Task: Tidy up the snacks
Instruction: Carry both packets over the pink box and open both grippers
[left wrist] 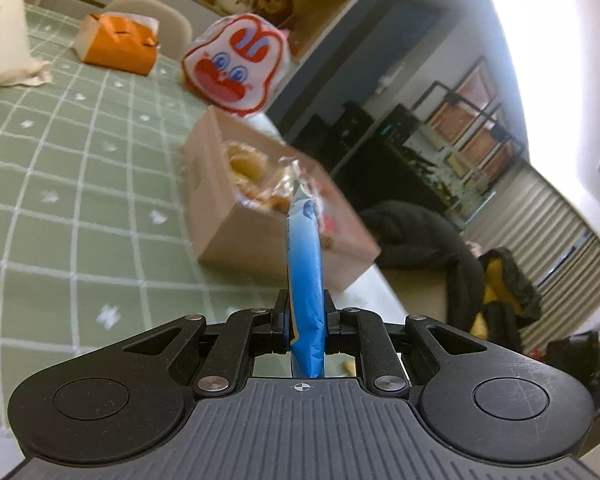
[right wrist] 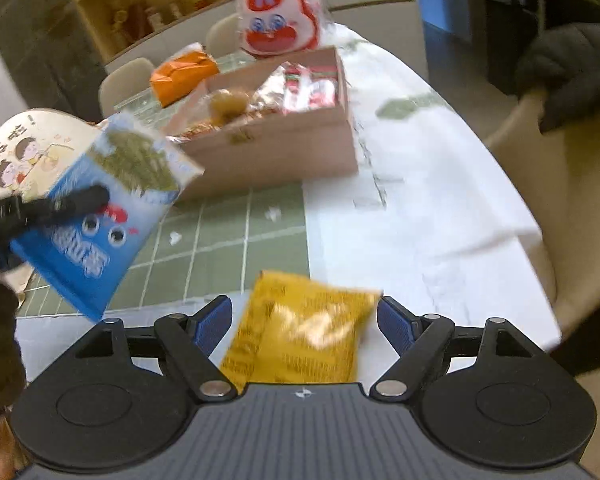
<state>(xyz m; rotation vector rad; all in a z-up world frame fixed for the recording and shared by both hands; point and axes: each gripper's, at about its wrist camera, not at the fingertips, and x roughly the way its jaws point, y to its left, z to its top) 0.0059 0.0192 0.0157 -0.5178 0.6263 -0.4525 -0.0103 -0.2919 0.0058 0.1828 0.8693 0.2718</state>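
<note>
While the left gripper (left wrist: pixel 306 312) pinches a flat blue foil snack packet (left wrist: pixel 305 264) edge-on toward the snack-filled cardboard box (left wrist: pixel 220 216) at twelve o'clock, the right gripper (right wrist: pixel 304 320) stands wide around a blurred, seemingly unpinched yellow crinkled packet (right wrist: pixel 300 332).

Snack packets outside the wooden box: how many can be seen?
3 at least: a blue packet clamped in the left gripper, a yellow packet between the right gripper's open jaws, and a rabbit-face bag behind the box.

Both tools are matte black with ribbed housings and silver screws; the right tool (right wrist: pixel 304 320) has seemingly blue pads (right wrist: pixel 210 326).
</note>
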